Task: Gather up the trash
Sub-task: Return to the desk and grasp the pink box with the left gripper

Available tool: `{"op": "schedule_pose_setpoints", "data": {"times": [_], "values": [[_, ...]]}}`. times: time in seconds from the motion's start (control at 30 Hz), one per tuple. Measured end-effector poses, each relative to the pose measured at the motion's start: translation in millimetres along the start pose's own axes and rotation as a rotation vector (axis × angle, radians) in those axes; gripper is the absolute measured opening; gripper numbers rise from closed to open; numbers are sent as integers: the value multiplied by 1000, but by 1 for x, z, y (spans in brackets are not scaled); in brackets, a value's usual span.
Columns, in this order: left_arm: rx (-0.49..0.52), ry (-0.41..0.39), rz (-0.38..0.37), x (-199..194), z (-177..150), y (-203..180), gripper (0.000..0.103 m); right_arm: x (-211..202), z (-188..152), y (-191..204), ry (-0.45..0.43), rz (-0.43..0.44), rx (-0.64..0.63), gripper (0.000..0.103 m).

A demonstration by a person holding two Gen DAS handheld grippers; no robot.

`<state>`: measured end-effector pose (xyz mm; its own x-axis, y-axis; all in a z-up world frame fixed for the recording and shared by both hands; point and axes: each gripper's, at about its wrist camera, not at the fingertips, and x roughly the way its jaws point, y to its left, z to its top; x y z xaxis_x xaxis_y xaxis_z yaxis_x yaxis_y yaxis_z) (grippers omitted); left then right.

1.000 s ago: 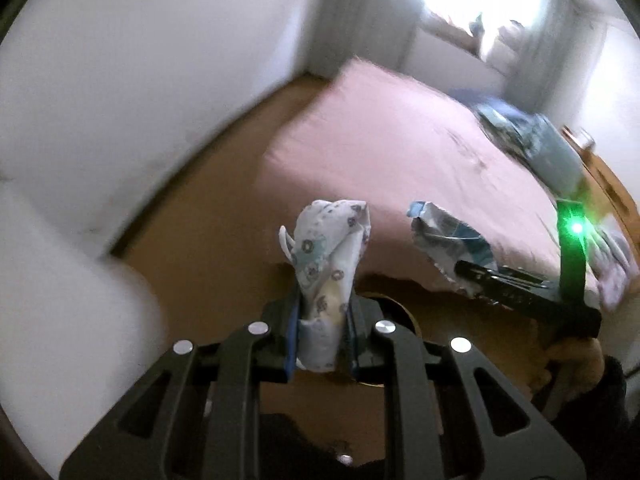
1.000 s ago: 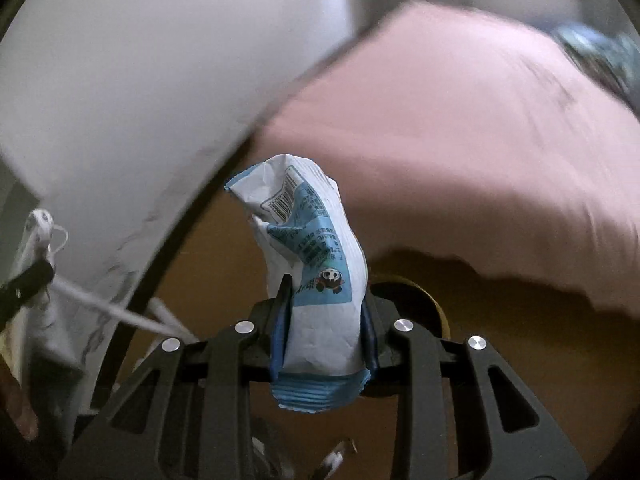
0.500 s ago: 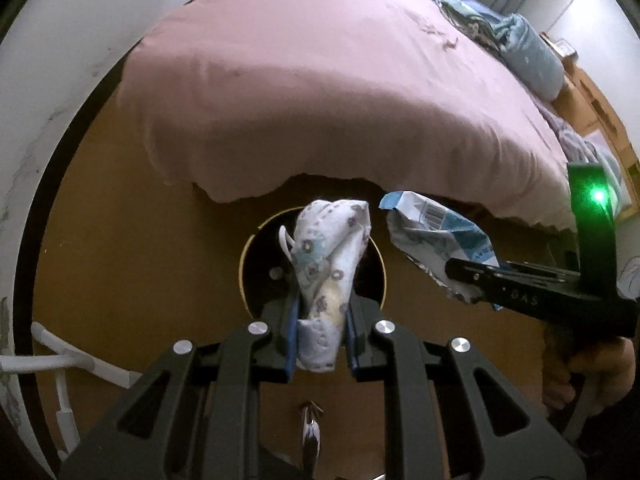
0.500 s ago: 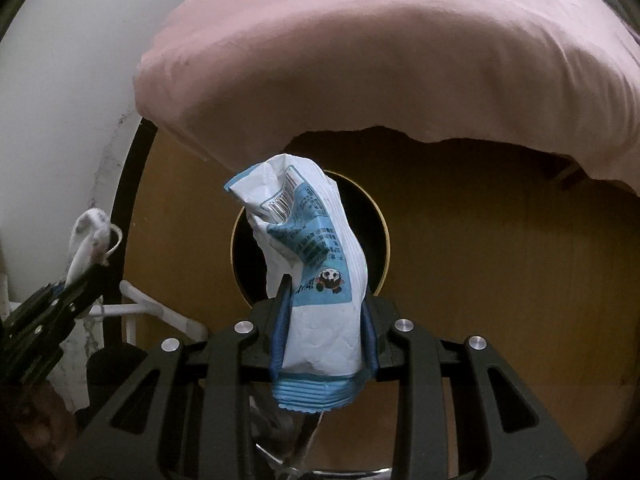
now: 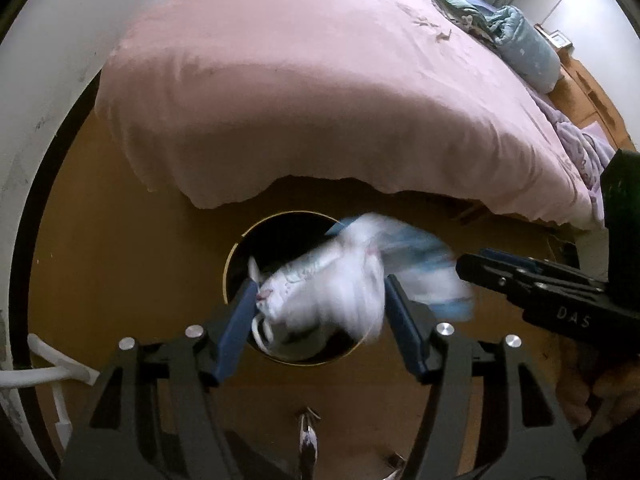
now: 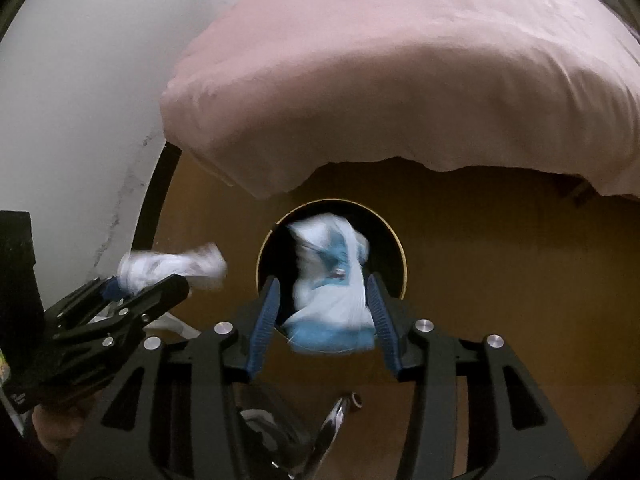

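Now both tools, left tool point(image 5: 318, 312) and right tool point(image 6: 322, 306), are spread apart, their crumpled mask point(image 5: 320, 292) and blue wrapper point(image 6: 332, 280) dropping blurred over the round bin point(image 6: 394, 248), so this load looks nearly delivered.

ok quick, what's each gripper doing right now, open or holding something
Left gripper: open, the patterned white wad blurred between its spread fingers, over the bin.
Right gripper: open, the blue and white wrapper blurred between its fingers, over the same bin.
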<state>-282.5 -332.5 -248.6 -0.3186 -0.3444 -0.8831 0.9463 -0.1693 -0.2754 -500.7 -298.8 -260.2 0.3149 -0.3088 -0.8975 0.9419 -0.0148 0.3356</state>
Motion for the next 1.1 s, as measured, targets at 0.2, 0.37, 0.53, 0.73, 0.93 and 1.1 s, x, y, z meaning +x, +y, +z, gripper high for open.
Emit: {"op": "schedule_pose_setpoints", "data": {"times": [0.2,0.37,0.53,0.73,0.93,1.1], "values": [[-9,-19,21,-18,-4,7,71,-8,1,6,-11,1,-22,51],[-20,-83,88,-70,-14,18,90,-32,1,37,-64,-33,-112,66],[-55,-188,190,-170,-40,42,95,-74,-6,118,-160,7,-307,73],[-186,-352,336,-312,-114,98,96,-110,-41,257,-182,195,-585,77],[-418,-433,530,-416,-224,168,96,-130,-114,405,-85,449,-858,77],[-631,-416,705,-468,-332,221,96,-151,-201,518,11,620,-1135,77]]}}
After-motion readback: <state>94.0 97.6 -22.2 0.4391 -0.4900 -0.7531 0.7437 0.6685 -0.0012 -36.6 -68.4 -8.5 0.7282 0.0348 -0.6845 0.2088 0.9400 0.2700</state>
